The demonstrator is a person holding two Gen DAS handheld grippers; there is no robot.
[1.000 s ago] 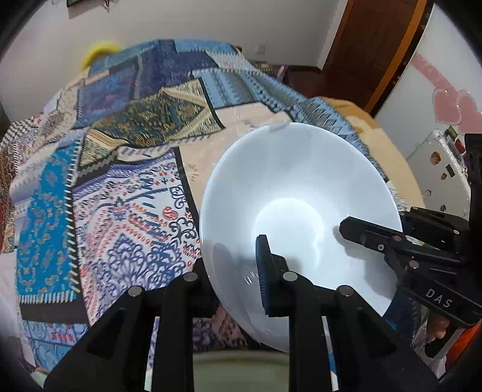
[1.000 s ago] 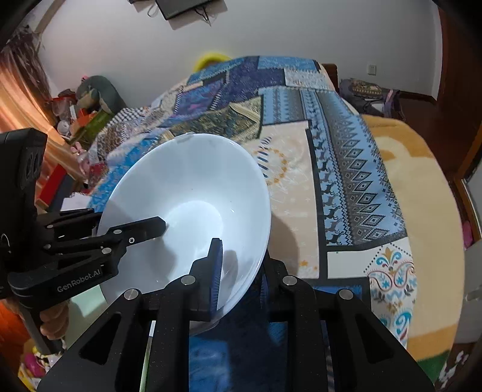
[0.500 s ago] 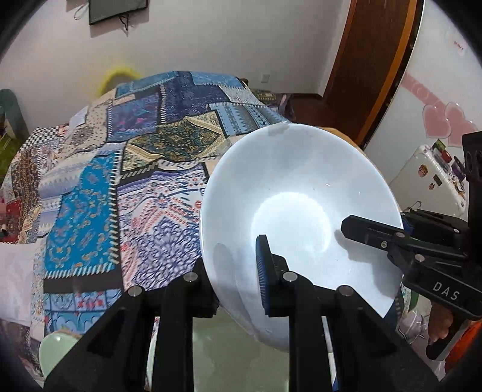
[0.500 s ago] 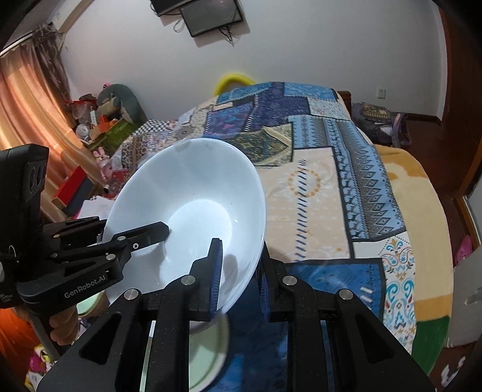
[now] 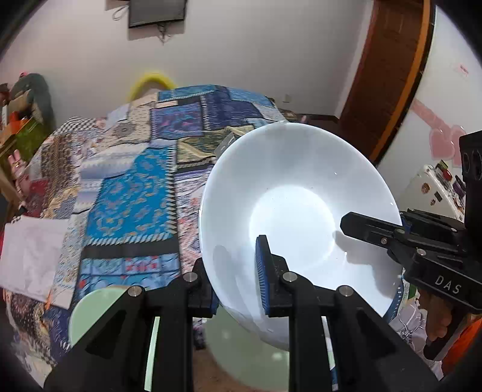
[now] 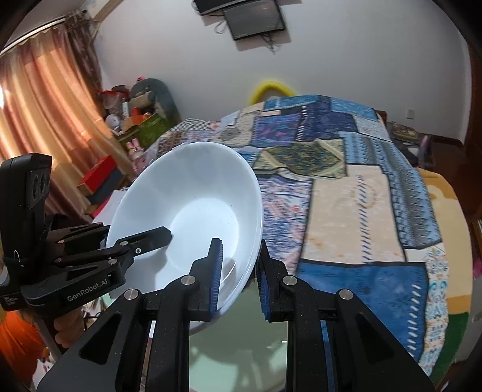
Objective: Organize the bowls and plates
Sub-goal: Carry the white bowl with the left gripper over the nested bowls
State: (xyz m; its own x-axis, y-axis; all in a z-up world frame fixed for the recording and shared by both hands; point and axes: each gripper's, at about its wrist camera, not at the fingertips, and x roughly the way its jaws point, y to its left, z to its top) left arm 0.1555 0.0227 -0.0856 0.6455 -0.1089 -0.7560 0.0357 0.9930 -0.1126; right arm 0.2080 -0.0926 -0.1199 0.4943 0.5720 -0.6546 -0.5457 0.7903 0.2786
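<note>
Since the earlier frames both hands have carried the white bowl (image 5: 295, 217) up and back from the patchwork quilt (image 5: 132, 193), so more of the wall and a wall-mounted screen (image 6: 256, 18) now show above it, and a pale green plate (image 5: 90, 310) has come into sight low down in the left wrist view.

The bowl is held in the air, tilted, with its hollow facing both cameras. The left gripper (image 5: 238, 271) is clamped on the rim nearest it, one blue pad inside the bowl and the other behind the wall. The right gripper (image 6: 238, 271) pinches the opposite rim the same way, one pad inside and one outside. In each view the other gripper reaches in from the side, its finger lying across the inner wall.

Below the bowl lies a greenish glass surface (image 6: 241, 346). The quilt spreads beyond it, with orange curtains (image 6: 45, 120) at the far left of the right wrist view.
</note>
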